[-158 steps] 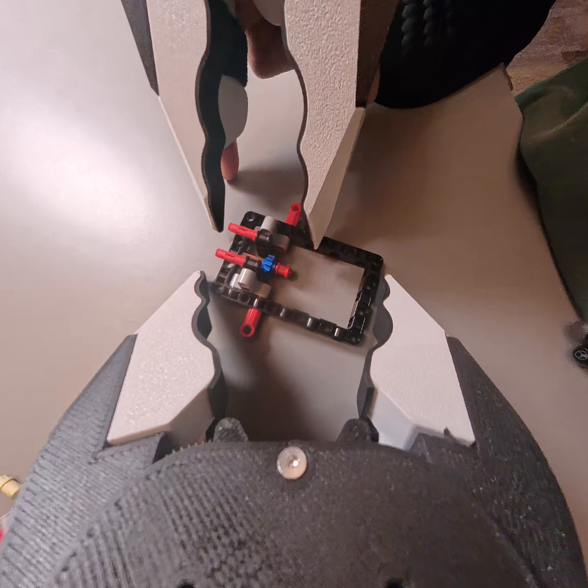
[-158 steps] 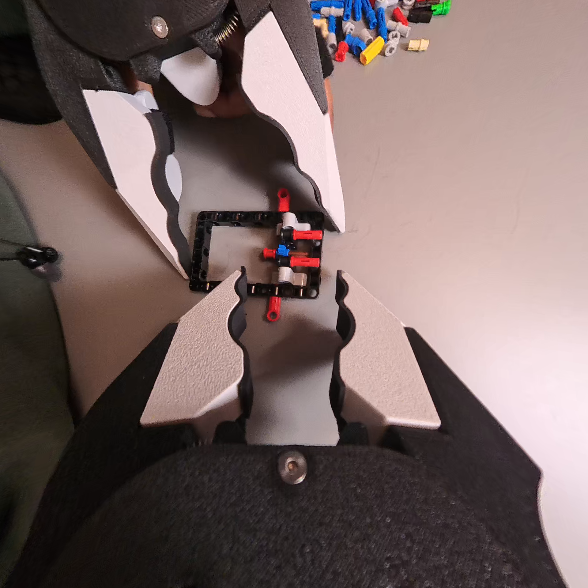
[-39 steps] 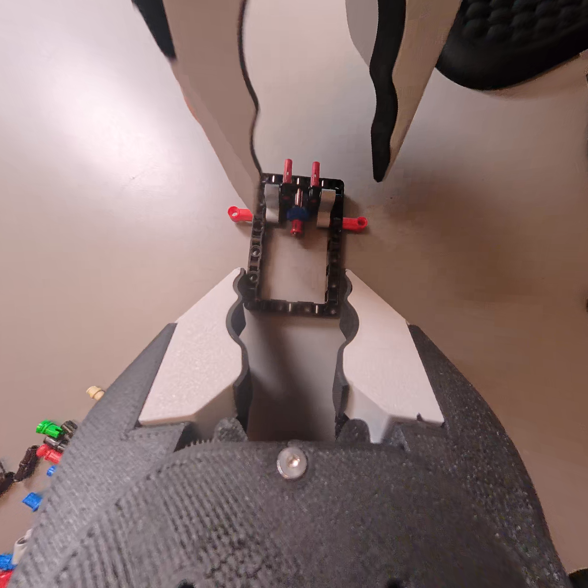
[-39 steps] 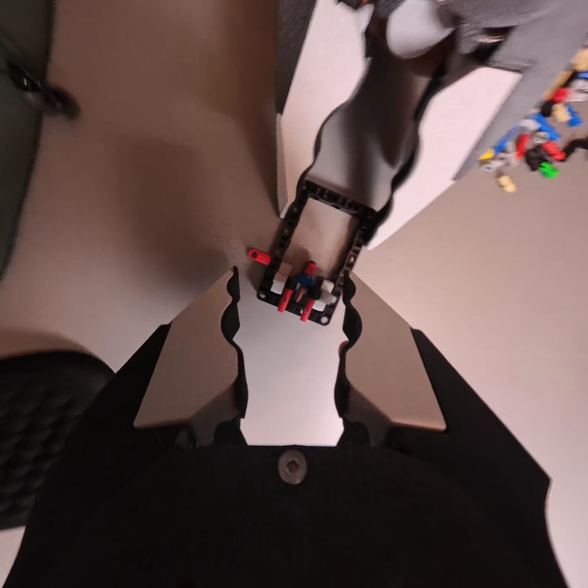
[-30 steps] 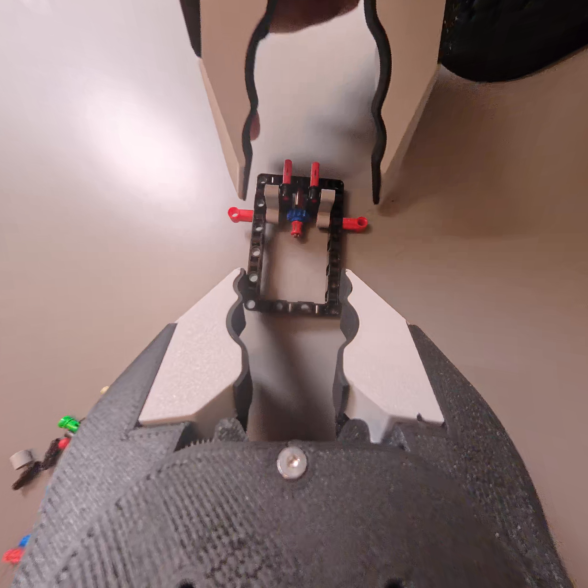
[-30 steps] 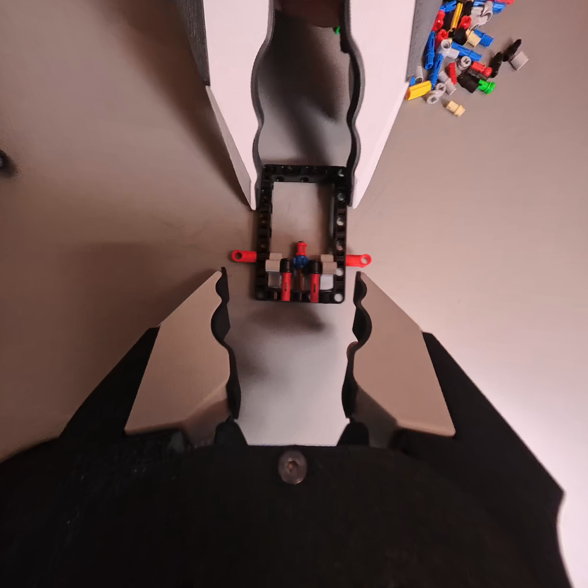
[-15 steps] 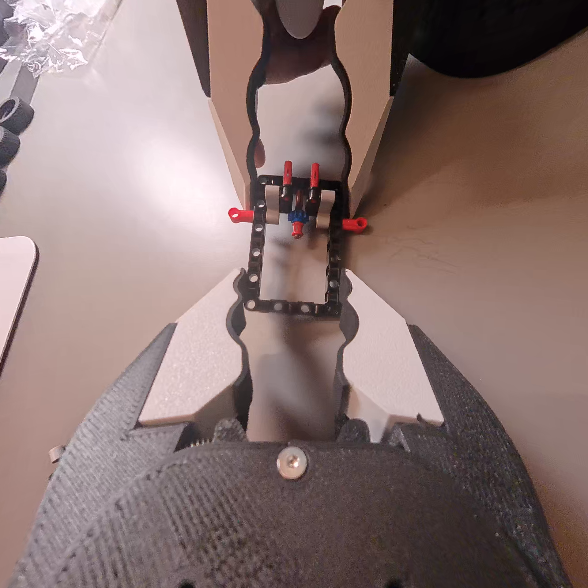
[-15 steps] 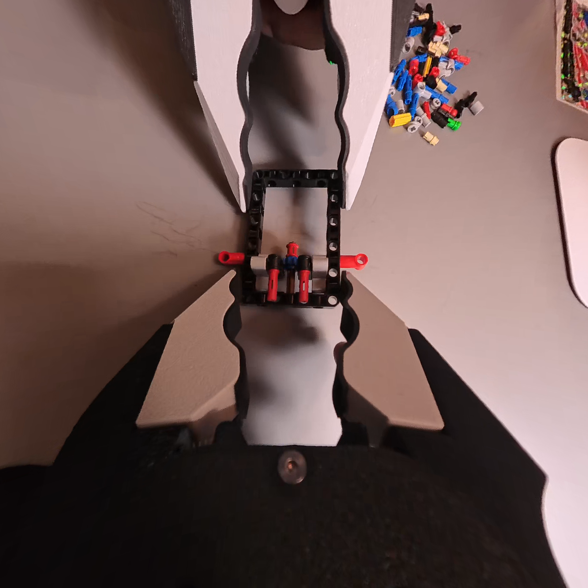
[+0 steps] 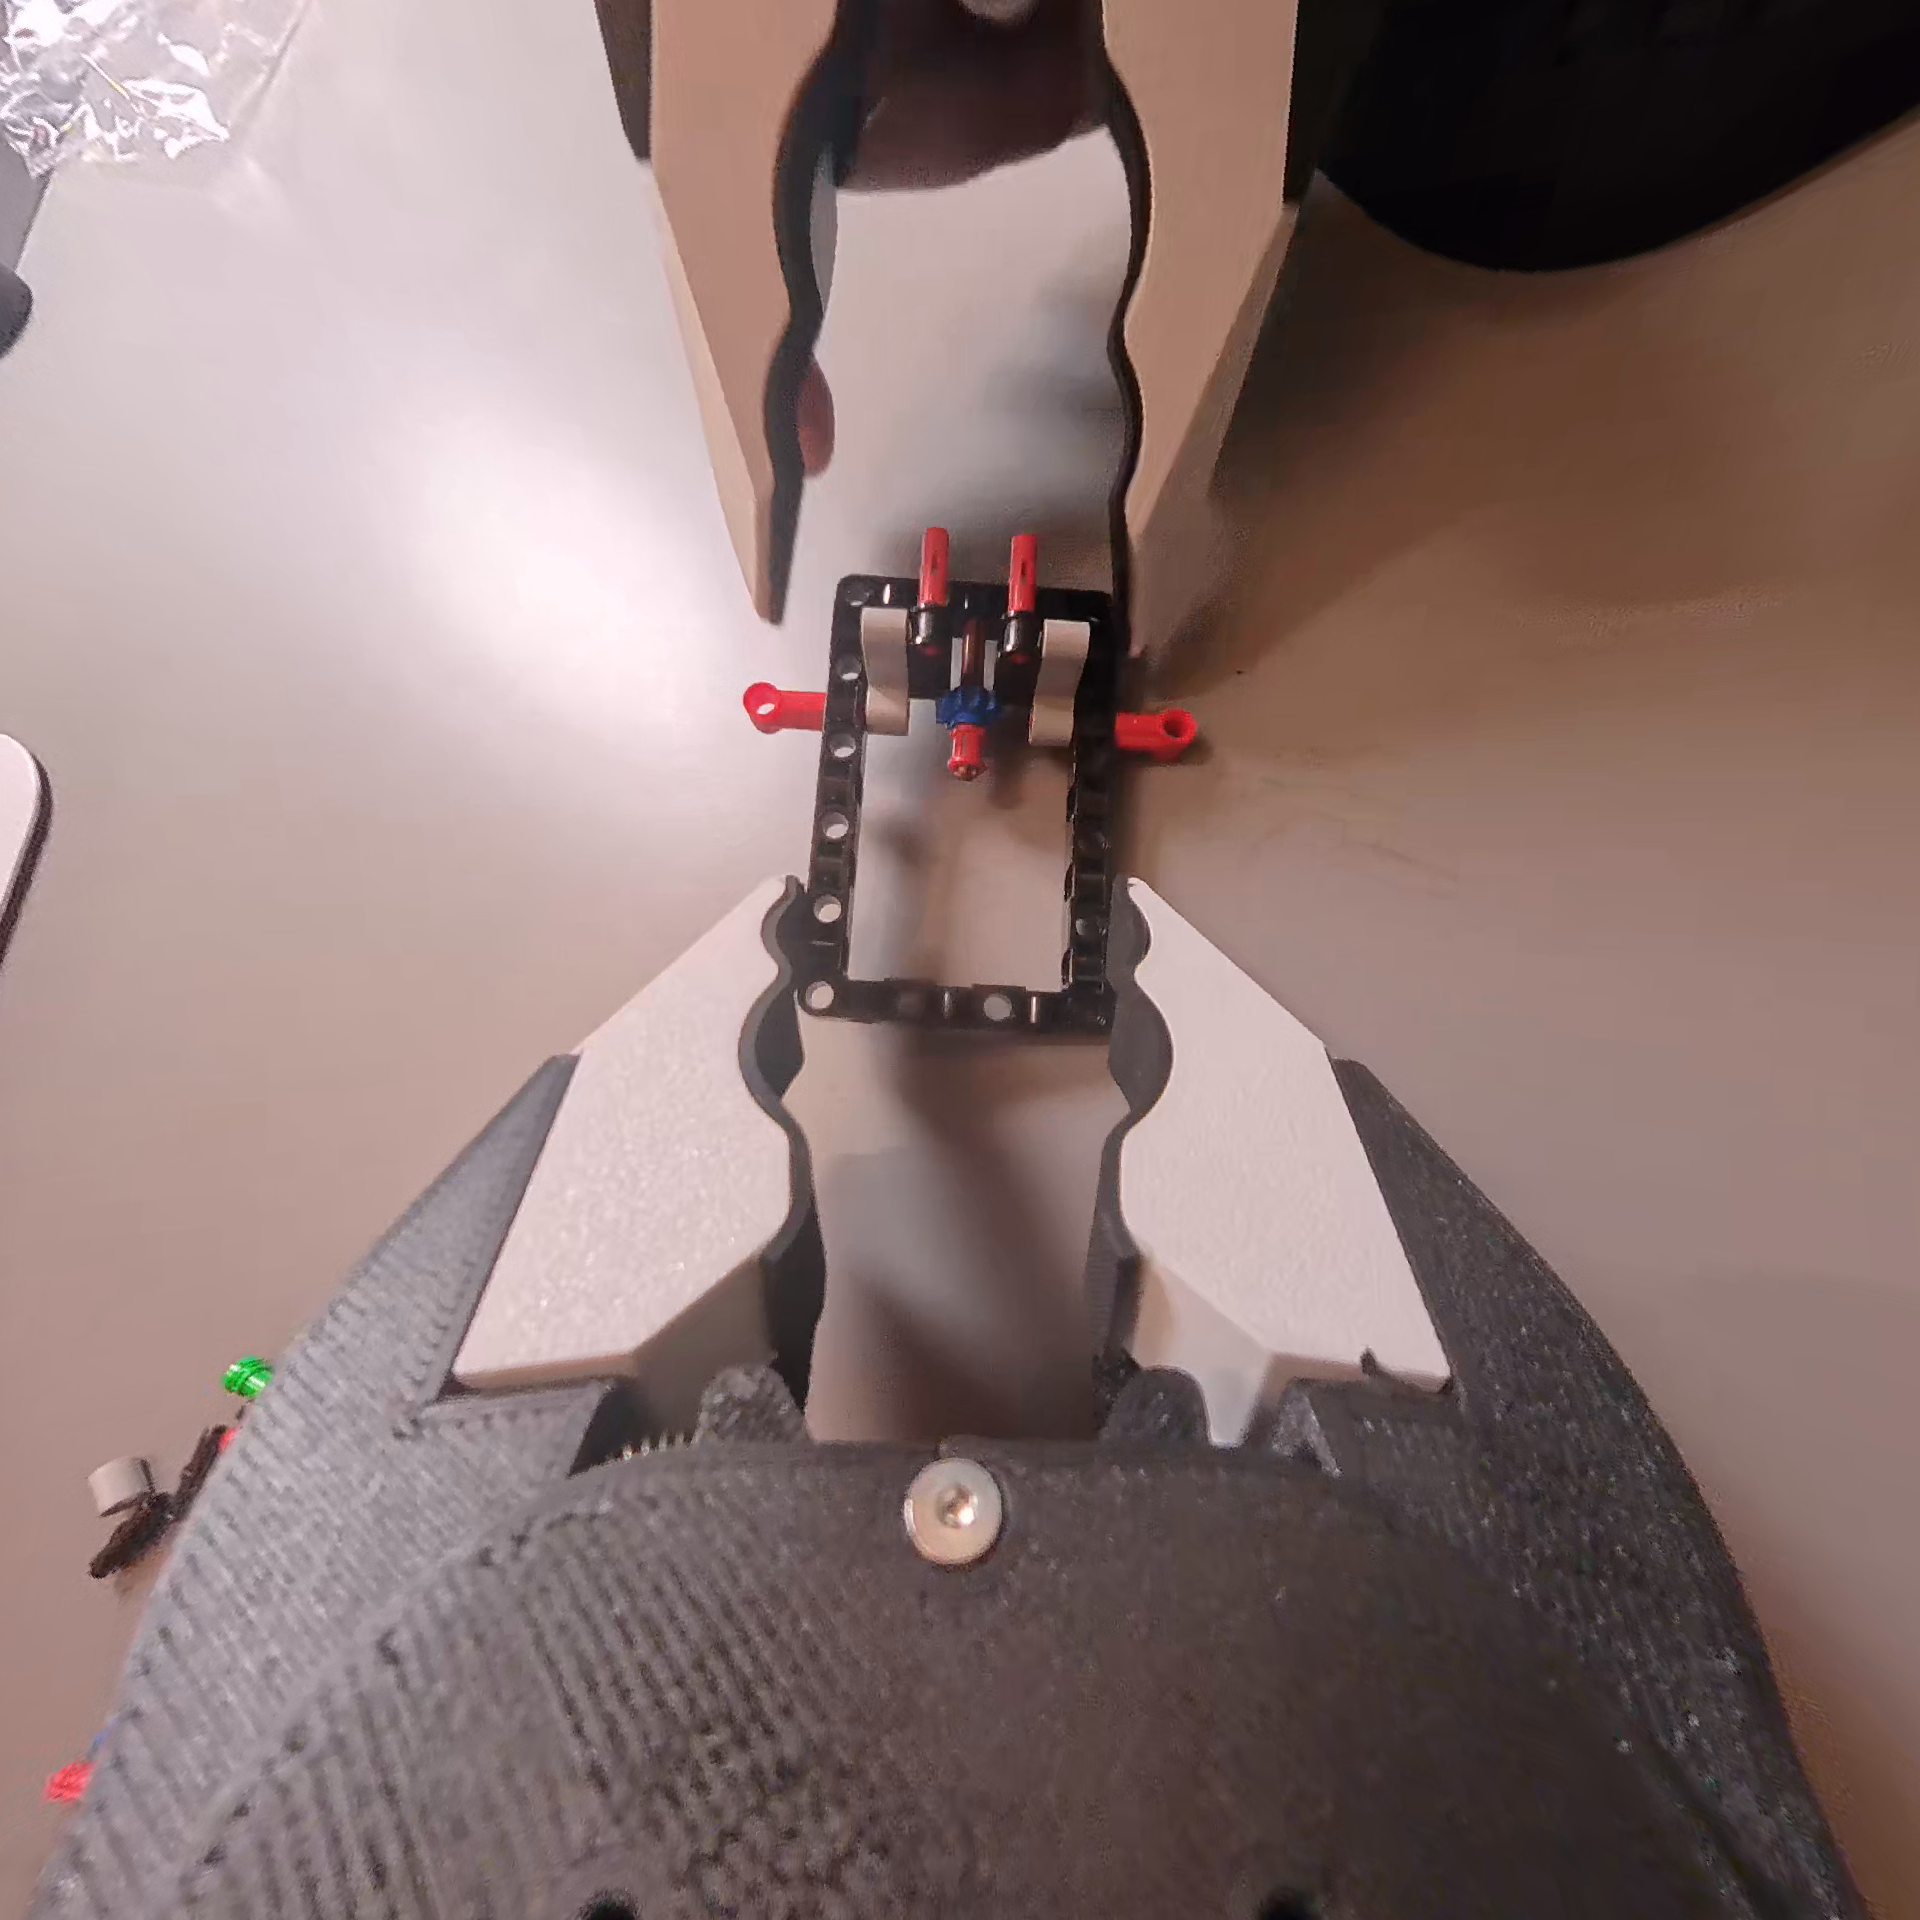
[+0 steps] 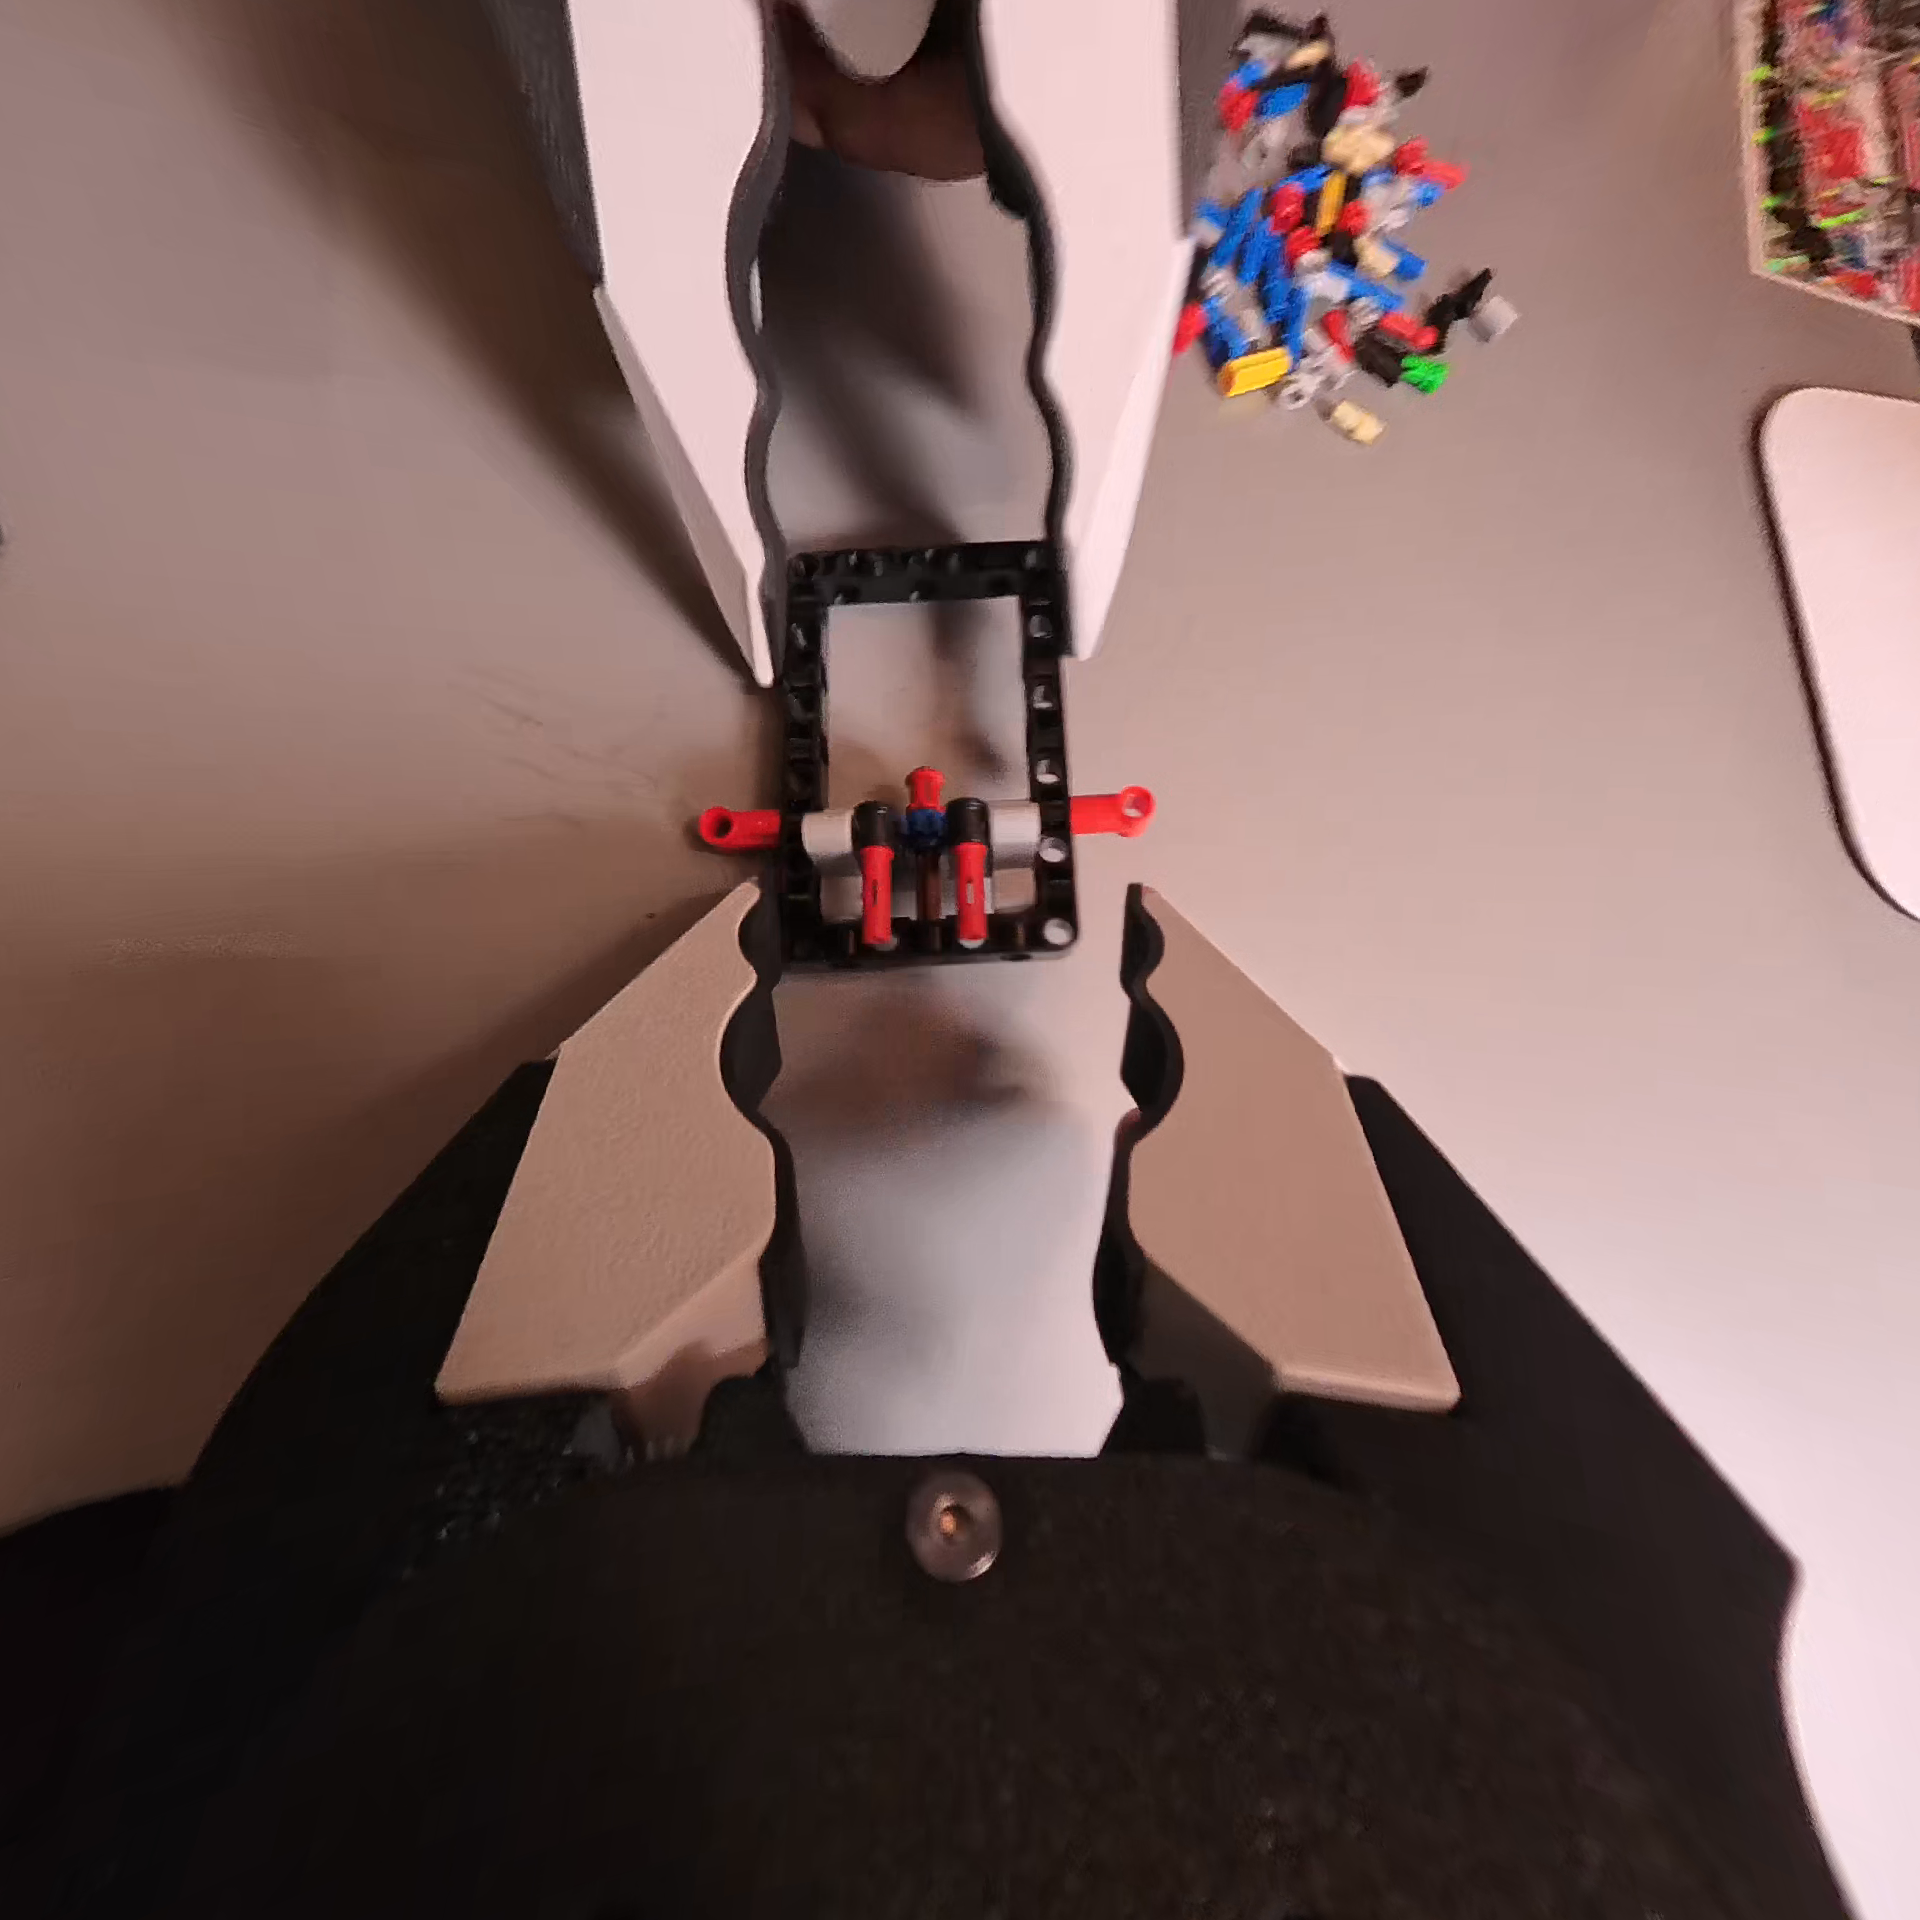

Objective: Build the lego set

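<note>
A black rectangular lego frame (image 9: 831, 831) lies just over the grey table. Its far end carries grey connectors (image 9: 883, 675), red axles (image 9: 933, 566), side-pointing red pins (image 9: 774, 709) and a small blue gear (image 9: 966, 707). My left gripper (image 9: 958, 894) is shut on the frame's near, bare end. In the right wrist view the frame (image 10: 1044, 686) has its fitted end towards me. My right gripper (image 10: 942, 894) is open and straddles that end; its left finger (image 10: 665, 1039) touches the frame and its right finger stands apart. The left gripper (image 10: 923, 660) holds the far end there.
A pile of loose coloured lego pieces (image 10: 1320, 260) lies at the far right, with a printed box (image 10: 1839, 145) and a white rounded object (image 10: 1849, 623) beyond it. Clear plastic wrap (image 9: 114, 83) is at the far left. A few loose pieces (image 9: 125, 1486) lie beside my left gripper. The grippers' ends are close to 5 cm from one another.
My right gripper's fingers have spread and come off the frame's sides, which they were pressed against half a second ago. My left gripper has kept its hold on the other end.
</note>
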